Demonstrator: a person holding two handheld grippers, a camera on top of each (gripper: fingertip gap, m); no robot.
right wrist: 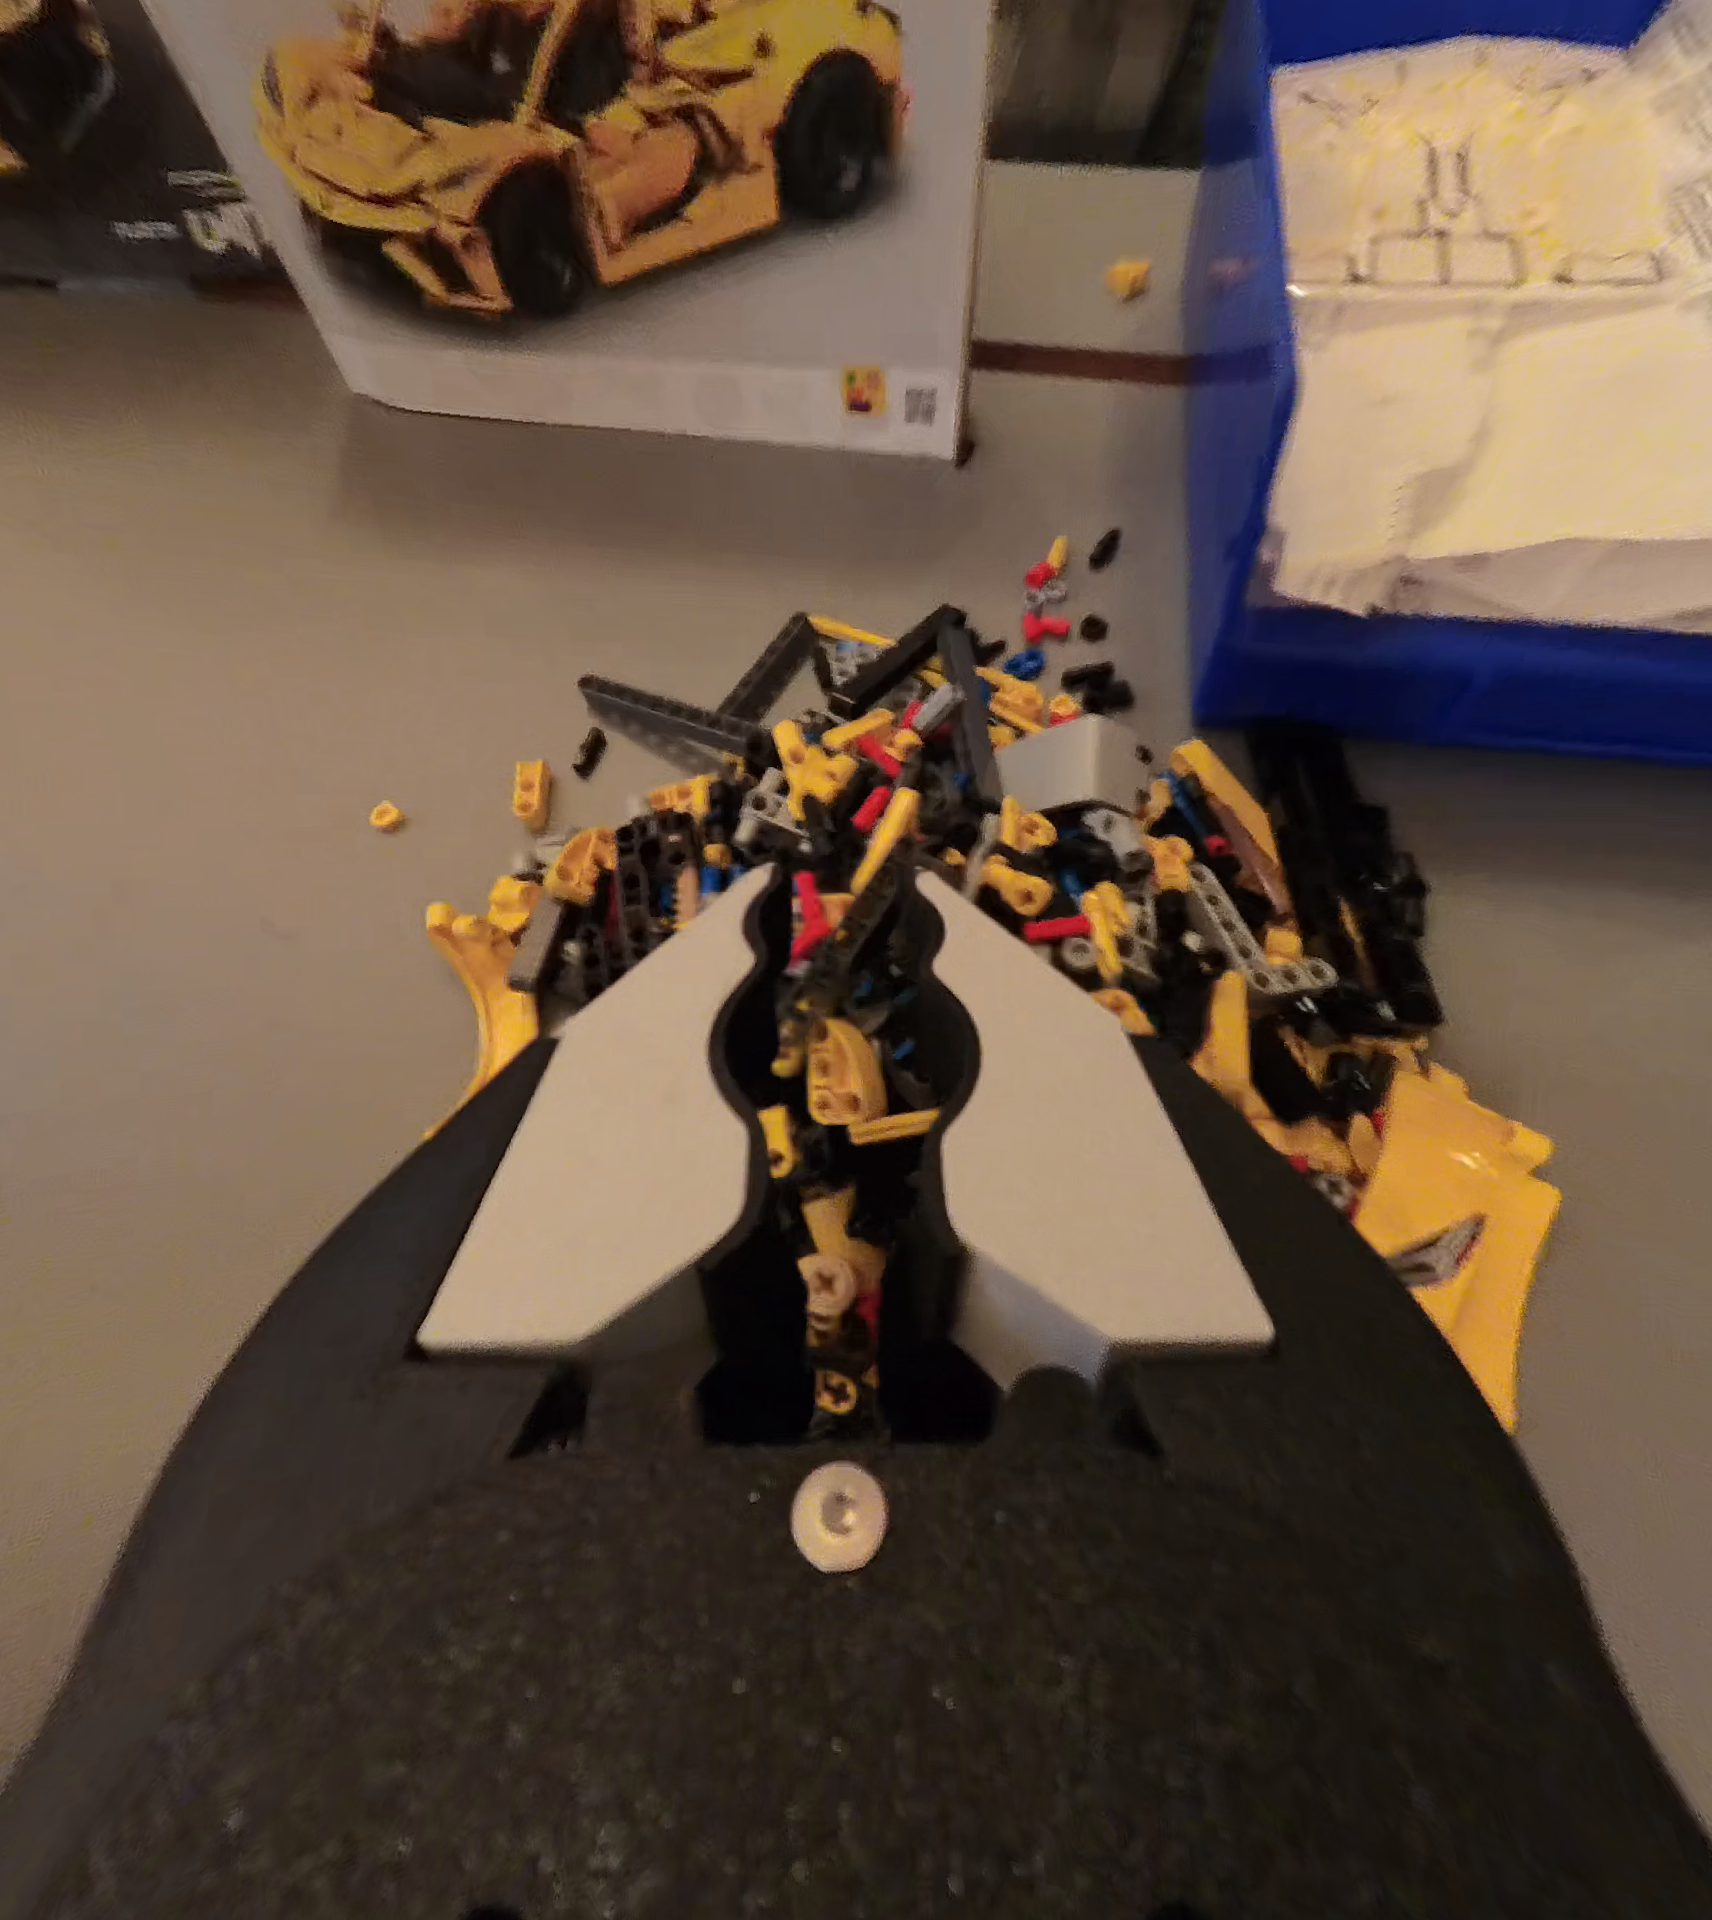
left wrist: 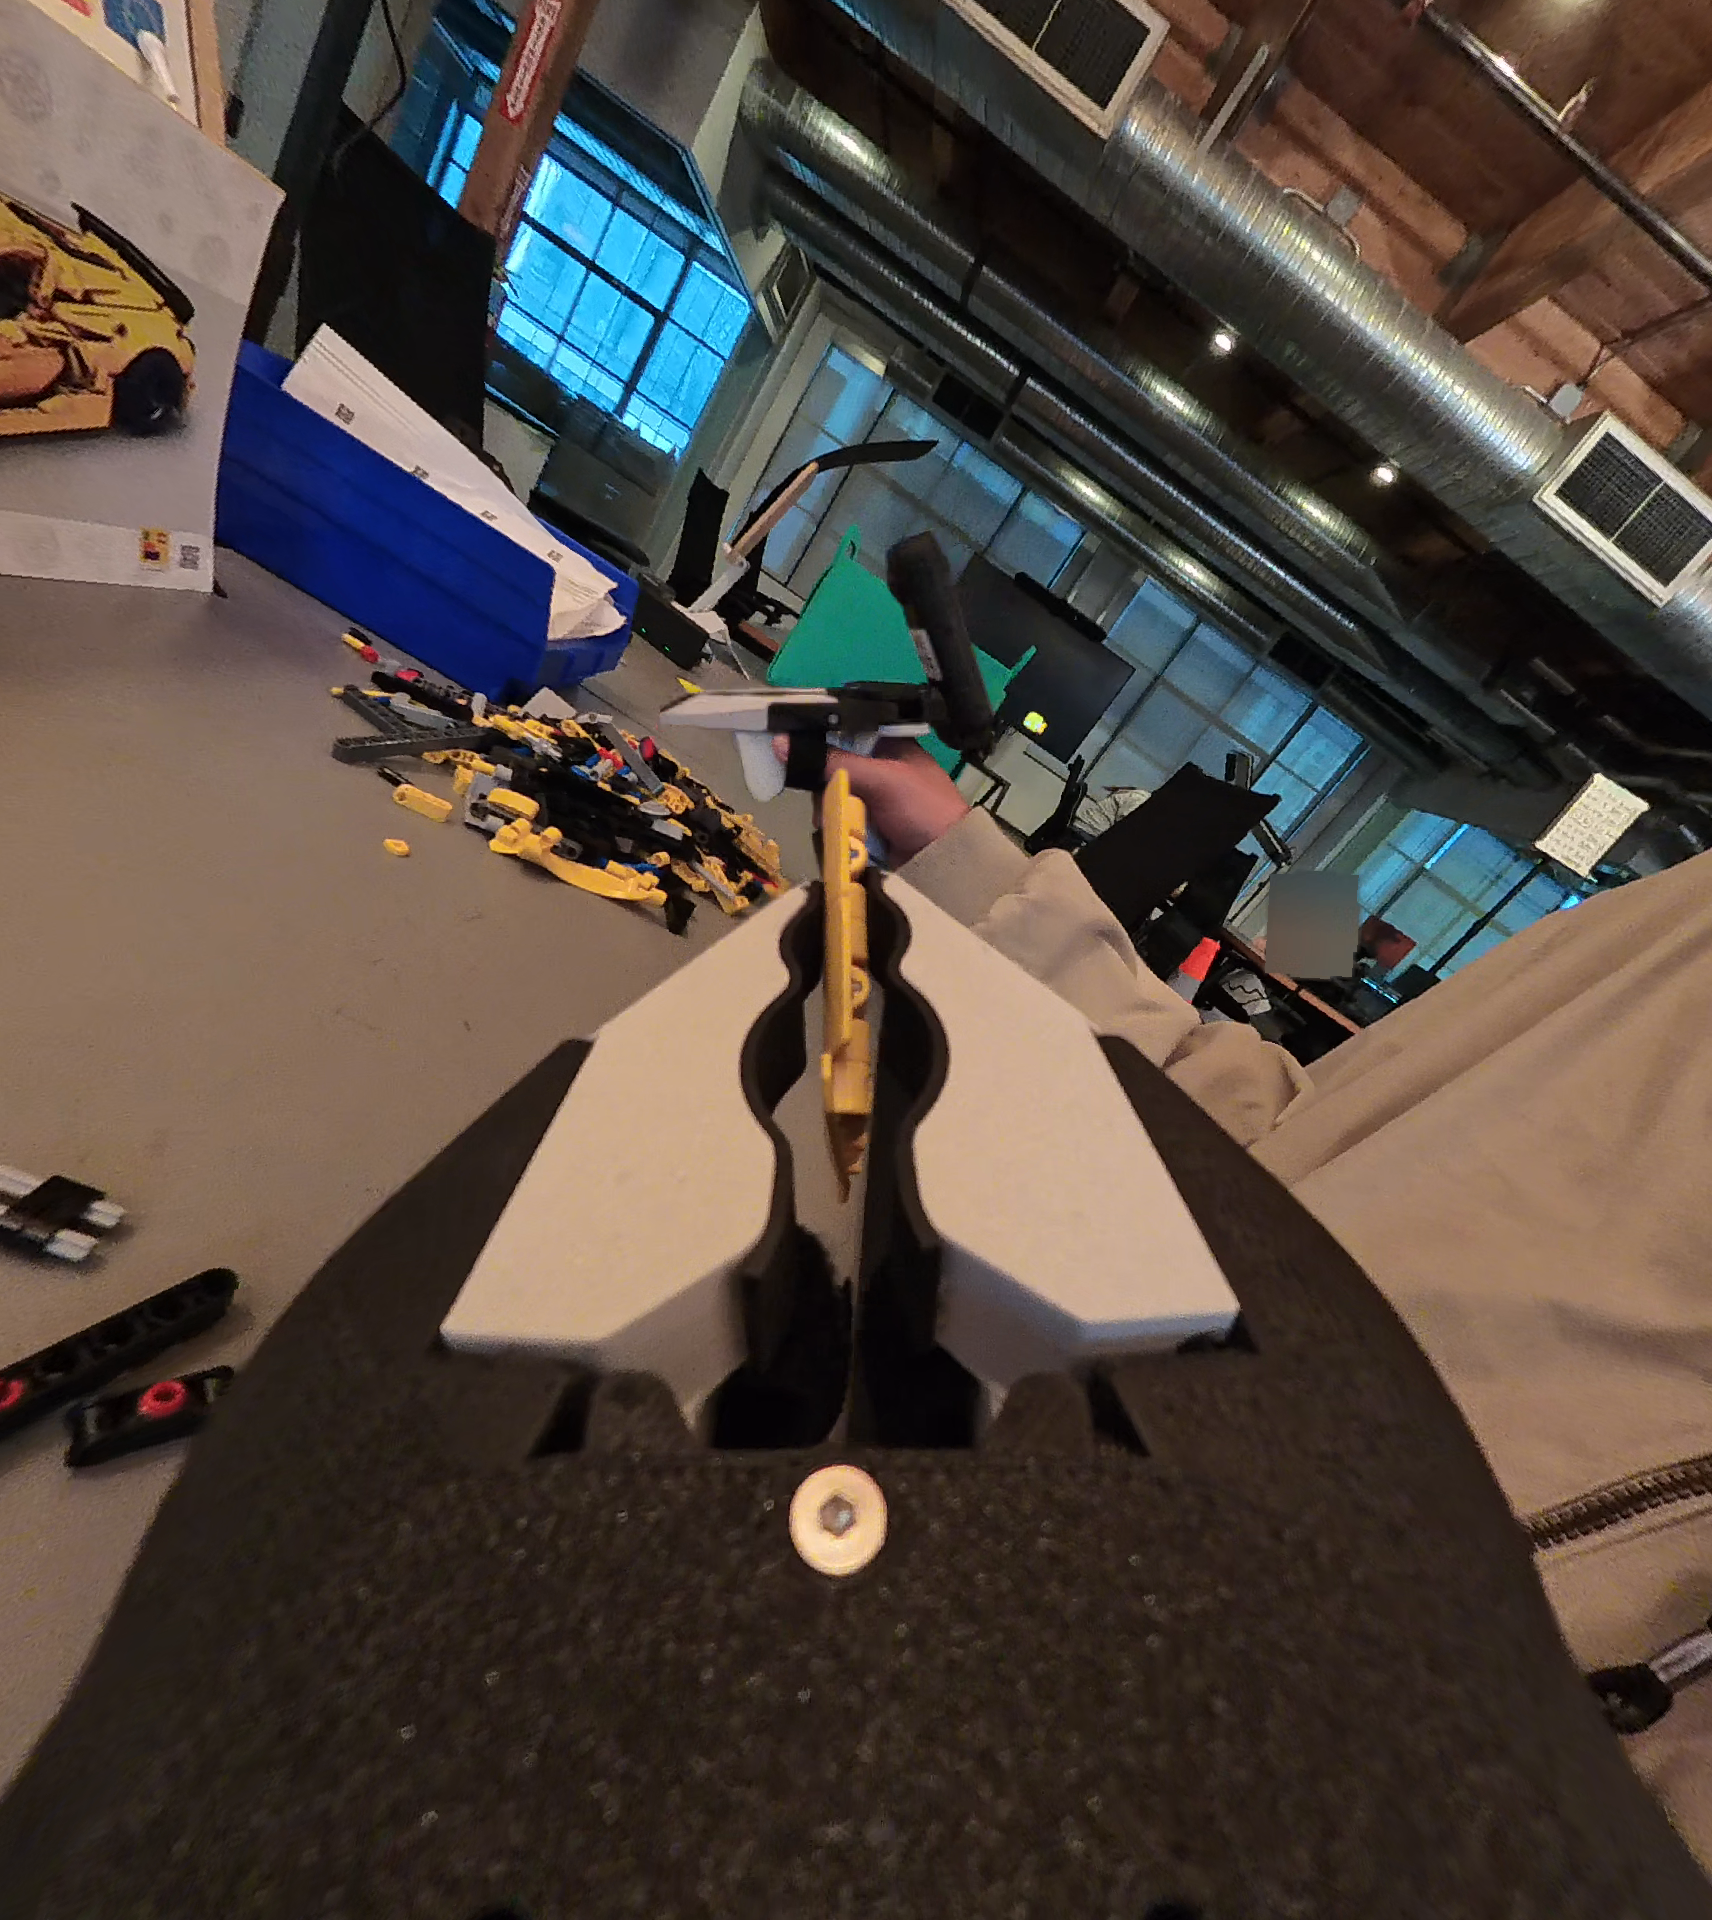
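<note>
Yellow perforated plastic building beam [left wrist: 844, 977], centre of left wrist view, clamped upright in left gripper [left wrist: 847, 904]; light, stiff, slippery, best pinched on flat faces. Right wrist view: right gripper [right wrist: 847, 883], jaws apart, empty, over mid-frame pile of yellow and black plastic building pieces [right wrist: 1091, 873].

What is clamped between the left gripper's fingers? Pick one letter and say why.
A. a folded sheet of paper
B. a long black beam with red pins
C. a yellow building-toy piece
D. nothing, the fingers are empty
C: in the left wrist view the left gripper is shut on a narrow yellow building-toy piece that stands between its grey fingers, lifted clear of the grey table.
</note>
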